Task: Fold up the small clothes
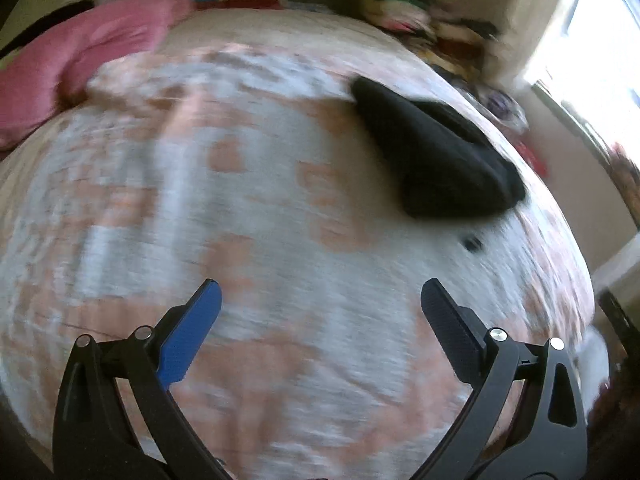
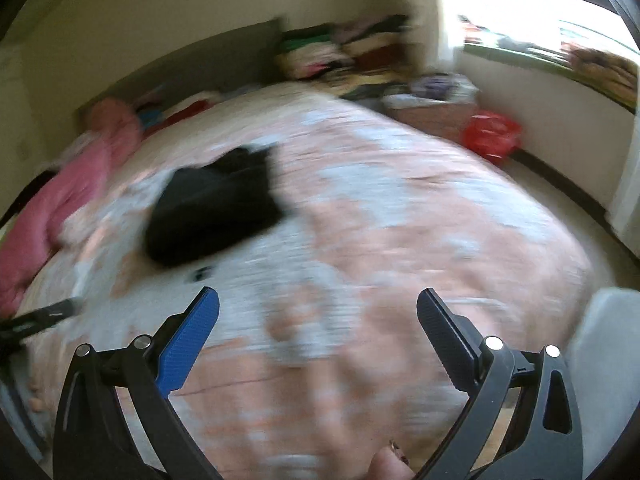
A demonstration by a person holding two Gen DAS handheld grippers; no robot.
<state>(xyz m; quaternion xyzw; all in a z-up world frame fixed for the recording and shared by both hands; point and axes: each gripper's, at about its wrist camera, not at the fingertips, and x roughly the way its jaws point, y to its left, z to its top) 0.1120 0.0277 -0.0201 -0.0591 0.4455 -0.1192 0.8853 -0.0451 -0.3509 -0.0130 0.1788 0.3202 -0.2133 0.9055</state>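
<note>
Both views heavily motion-blurred; details are soft.

My left claw hangs over the bed with the pink-and-white patterned bedspread, fingers spread wide apart, nothing between them. One finger carries a blue pad, the other a black one. My right claw reads the same: spread wide, empty, above the bedspread.

The task piece, a folded black cloth garment, lies flat on the bedspread, well ahead of the left claw and off to its right. From the right wrist view the same garment sits ahead and to the left. Neither claw touches it. A small dark object lies on the bedspread just beside the garment's near edge; too blurred to identify.

A pink bundle of fabric rests at the bed's far left edge. A pile of mixed coloured clothes is stacked beyond the bed against the wall. A red plastic bag sits on the floor by the bright window.

A fingertip shows at the bottom edge of the right view.
</note>
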